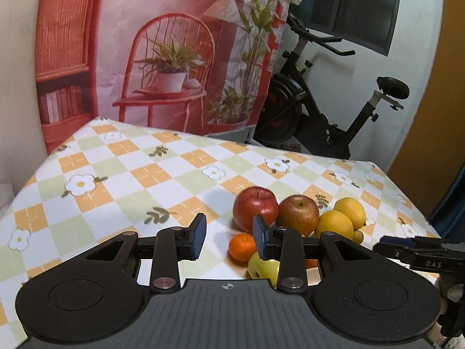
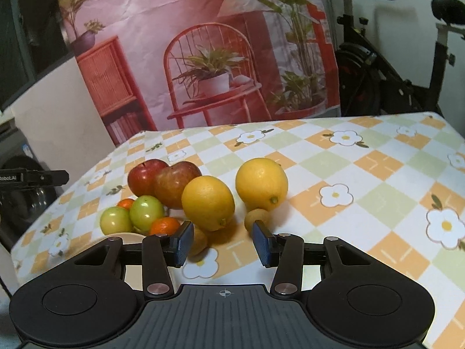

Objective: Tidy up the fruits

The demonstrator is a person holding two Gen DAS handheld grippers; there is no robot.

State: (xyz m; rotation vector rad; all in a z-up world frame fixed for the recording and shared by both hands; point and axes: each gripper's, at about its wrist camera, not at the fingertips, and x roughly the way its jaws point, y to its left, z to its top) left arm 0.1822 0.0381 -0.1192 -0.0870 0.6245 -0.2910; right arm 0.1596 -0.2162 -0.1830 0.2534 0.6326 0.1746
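Left gripper (image 1: 229, 237): fingers apart with a visible gap, nothing between them, hovering over bare bench (image 1: 116, 174) just left of the fruit pile. Right gripper (image 2: 223, 242): fingers also parted, nothing held, above the bench in front of the lemons.

Fruit sits clustered on the checked floral cloth:
- two red apples touching, left apple (image 2: 145, 177) and right apple (image 2: 175, 184), at the back
- near lemon (image 2: 207, 202) and far lemon (image 2: 261, 183) to their right, apart from each other
- two green fruits (image 2: 132, 215) side by side, front left
- two small oranges, one (image 2: 164, 225) in front of the green ones, one (image 2: 125, 203) behind
- two small yellow-brown fruits, one (image 2: 256, 218) by the right finger, one (image 2: 199, 240) beside the left finger

A beige rim (image 2: 125, 237) shows behind the left finger; can't tell what it is.
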